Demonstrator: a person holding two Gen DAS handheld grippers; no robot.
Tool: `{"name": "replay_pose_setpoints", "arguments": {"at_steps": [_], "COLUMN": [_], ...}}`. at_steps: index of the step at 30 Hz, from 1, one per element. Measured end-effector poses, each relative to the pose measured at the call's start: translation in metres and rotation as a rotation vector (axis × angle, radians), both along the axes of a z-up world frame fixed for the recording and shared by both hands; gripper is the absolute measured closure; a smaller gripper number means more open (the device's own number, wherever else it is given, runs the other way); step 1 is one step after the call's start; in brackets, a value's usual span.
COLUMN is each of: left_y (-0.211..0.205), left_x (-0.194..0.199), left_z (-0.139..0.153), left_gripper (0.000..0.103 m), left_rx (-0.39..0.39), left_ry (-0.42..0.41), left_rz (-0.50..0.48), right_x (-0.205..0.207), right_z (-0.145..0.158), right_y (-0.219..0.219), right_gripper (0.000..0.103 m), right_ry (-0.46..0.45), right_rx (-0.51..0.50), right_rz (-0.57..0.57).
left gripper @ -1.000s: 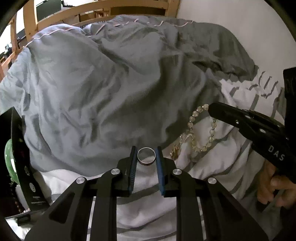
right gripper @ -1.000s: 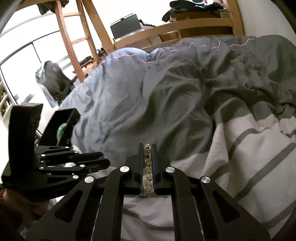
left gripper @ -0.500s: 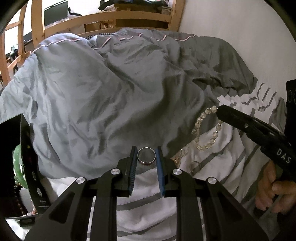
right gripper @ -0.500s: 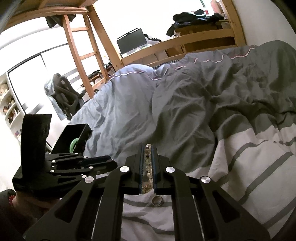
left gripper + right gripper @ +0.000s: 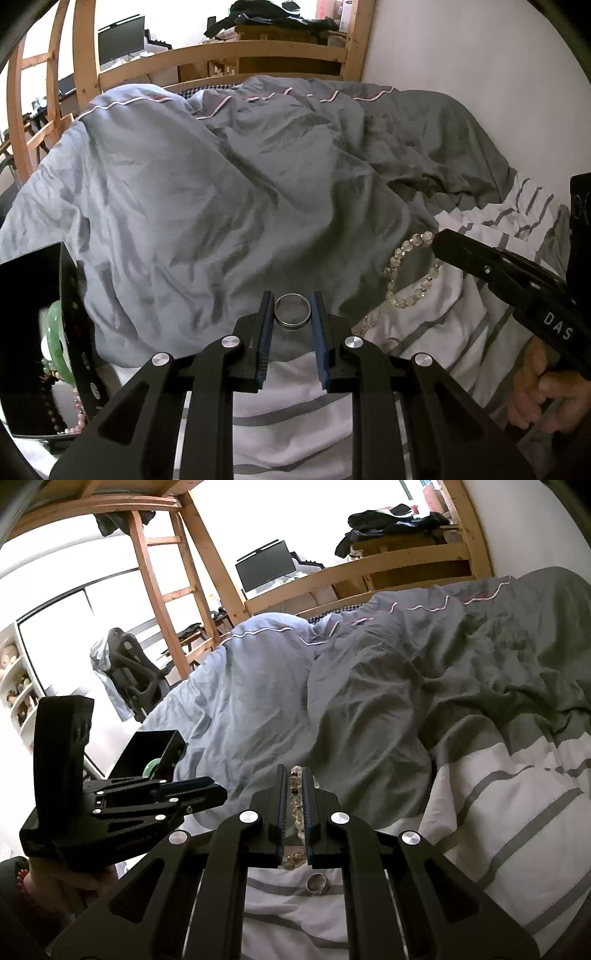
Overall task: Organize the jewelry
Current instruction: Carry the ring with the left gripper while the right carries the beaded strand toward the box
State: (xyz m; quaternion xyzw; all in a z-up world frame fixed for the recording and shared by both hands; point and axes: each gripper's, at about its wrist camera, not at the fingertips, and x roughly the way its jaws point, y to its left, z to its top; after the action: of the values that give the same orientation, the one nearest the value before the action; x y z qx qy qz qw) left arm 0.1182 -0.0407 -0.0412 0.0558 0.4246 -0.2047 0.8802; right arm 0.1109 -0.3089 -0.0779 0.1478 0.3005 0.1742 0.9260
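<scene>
My left gripper [image 5: 292, 308] is shut on a silver ring [image 5: 293, 311], held above the bed. My right gripper [image 5: 294, 786] is shut on a clear bead bracelet [image 5: 295, 805], which hangs from its tip in the left wrist view [image 5: 406, 273]. A second ring [image 5: 317, 882] lies on the striped sheet below the right gripper; it also shows in the left wrist view [image 5: 392, 346]. A black jewelry box [image 5: 37, 339] stands open at the left, holding a green bangle [image 5: 55, 332] and pink beads [image 5: 75, 421]. The box also shows in the right wrist view [image 5: 151, 753].
A rumpled grey duvet [image 5: 240, 192] covers most of the bed. The white striped sheet [image 5: 303, 417] lies under both grippers. A wooden bed frame [image 5: 258, 55] stands behind, a white wall [image 5: 461, 55] to the right, a ladder [image 5: 162, 590] and chair [image 5: 129, 664] far left.
Both grippers have risen and tilted up, keeping their hold. The bracelet has lifted off the sheet, uncovering the second ring. More of the jewelry box has come into view at the left.
</scene>
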Motion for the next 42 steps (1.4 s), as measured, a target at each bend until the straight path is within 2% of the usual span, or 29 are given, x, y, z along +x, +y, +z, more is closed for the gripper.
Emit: {"name": "replay_pose_setpoints", "arguments": {"at_steps": [14, 26, 42], "left_y": [0.006, 0.031, 0.079], "left_x": [-0.003, 0.005, 0.011], "left_z": [0.013, 0.029, 0.054], "left_gripper": [0.083, 0.083, 0.083], "left_rx": [-0.001, 0.01, 0.001], "left_ry": [-0.03, -0.043, -0.083], "left_rz": [0.027, 0.061, 0.147], "right_x": [-0.002, 0.002, 0.019], "right_z": [0.005, 0.014, 0.037], "right_y": [0.007, 0.027, 0.09], "right_gripper": [0.094, 0.094, 0.094], "right_ry": [-0.001, -0.002, -0.036], "right_rx": [-0.011, -0.049, -0.066], "right_rz": [0.018, 0.06, 0.172]}}
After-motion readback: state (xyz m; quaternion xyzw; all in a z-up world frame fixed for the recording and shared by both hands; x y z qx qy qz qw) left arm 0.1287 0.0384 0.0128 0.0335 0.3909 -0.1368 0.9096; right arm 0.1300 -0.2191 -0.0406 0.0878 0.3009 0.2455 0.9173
